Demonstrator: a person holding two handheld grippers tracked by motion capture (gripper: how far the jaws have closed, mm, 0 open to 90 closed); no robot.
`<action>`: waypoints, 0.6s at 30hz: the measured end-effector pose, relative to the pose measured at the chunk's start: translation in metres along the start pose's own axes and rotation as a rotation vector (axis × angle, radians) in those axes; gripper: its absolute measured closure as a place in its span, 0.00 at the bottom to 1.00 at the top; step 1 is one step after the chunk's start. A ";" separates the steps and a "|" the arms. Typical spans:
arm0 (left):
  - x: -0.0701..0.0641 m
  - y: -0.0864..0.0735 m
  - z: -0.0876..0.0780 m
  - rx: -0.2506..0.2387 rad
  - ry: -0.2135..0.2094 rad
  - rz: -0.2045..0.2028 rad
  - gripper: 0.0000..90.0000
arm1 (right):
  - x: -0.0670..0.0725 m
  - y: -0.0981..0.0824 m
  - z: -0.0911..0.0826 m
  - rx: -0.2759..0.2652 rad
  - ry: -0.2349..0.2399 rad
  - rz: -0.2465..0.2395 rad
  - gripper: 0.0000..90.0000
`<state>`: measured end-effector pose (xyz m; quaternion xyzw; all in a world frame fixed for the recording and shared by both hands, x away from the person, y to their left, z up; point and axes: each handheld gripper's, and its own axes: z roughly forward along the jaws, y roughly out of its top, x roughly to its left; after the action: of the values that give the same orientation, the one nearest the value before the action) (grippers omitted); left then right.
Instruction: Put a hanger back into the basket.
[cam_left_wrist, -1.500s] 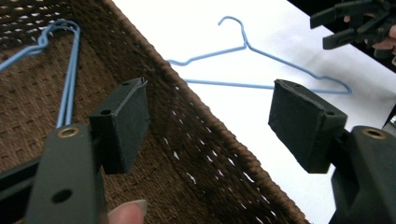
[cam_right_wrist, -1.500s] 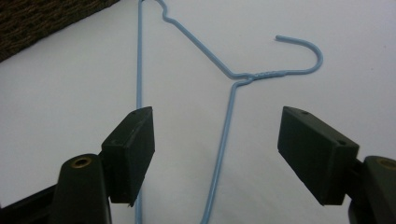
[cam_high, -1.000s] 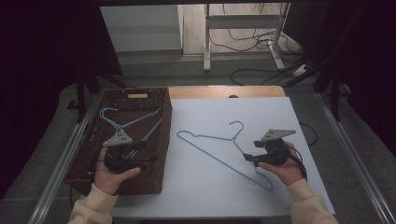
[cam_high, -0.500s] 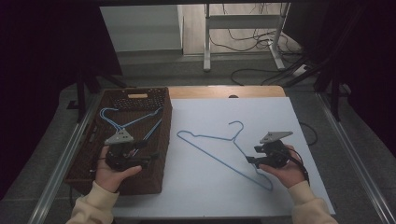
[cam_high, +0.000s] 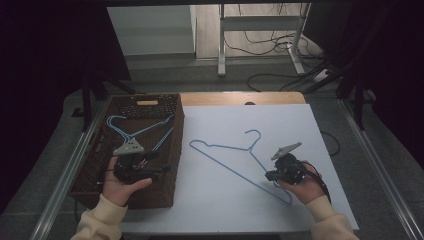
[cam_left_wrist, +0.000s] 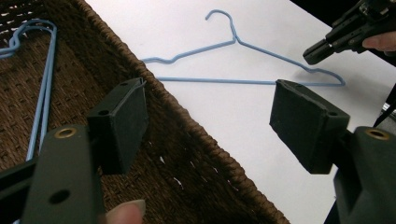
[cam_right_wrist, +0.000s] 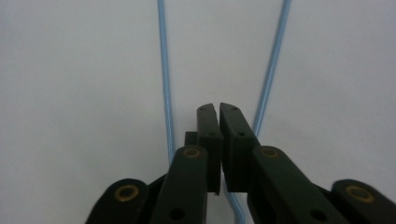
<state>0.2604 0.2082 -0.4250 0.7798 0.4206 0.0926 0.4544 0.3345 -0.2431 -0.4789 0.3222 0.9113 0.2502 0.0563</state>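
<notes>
At far left in the high view, over a brown wicker basket (cam_high: 86, 165), left gripper (cam_high: 159, 164) held level in the person's hand, jaws spread wide, nothing between them. Seen from the left gripper view as two black pads well apart above the basket's woven rim, with bare weave and table showing through the gap. Inside the basket, more blue hangers (cam_high: 135, 131), overlapping so that a count is hard; partly covered by the hand and the gripper body.

Further right, flat on the white table (cam_high: 305, 125), the blue wire hanger (cam_high: 248, 149): thin, light blue, hook pointing away from the person, long bottom wire running slantwise toward the near right. Notches near the shoulders just visible in the left gripper view (cam_left_wrist: 236, 39).

At right, the right gripper (cam_high: 268, 176), set over the hanger's near right end, jaws just closed, pads meeting flat. From the right gripper view, two wires (cam_right_wrist: 163, 70) running up either side of the closed jaws, the right one slipping behind a jaw, a blue bend peeking out below. Whether any wire is pinched between the pads: cannot tell. Hanger's end corner partly hidden by the hand in the high view.
</notes>
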 end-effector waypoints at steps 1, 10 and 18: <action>0.000 0.000 0.000 -0.001 -0.001 0.000 0.31 | 0.001 0.000 0.001 0.022 -0.004 -0.001 0.99; -0.001 0.000 -0.002 -0.001 0.000 0.001 0.31 | 0.010 -0.010 0.013 0.145 0.014 -0.017 1.00; -0.001 0.000 -0.004 -0.009 -0.001 -0.002 0.31 | 0.024 -0.014 0.013 0.166 0.037 -0.041 1.00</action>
<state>0.2577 0.2105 -0.4221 0.7772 0.4208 0.0935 0.4585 0.3106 -0.2325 -0.4957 0.3023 0.9362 0.1784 0.0178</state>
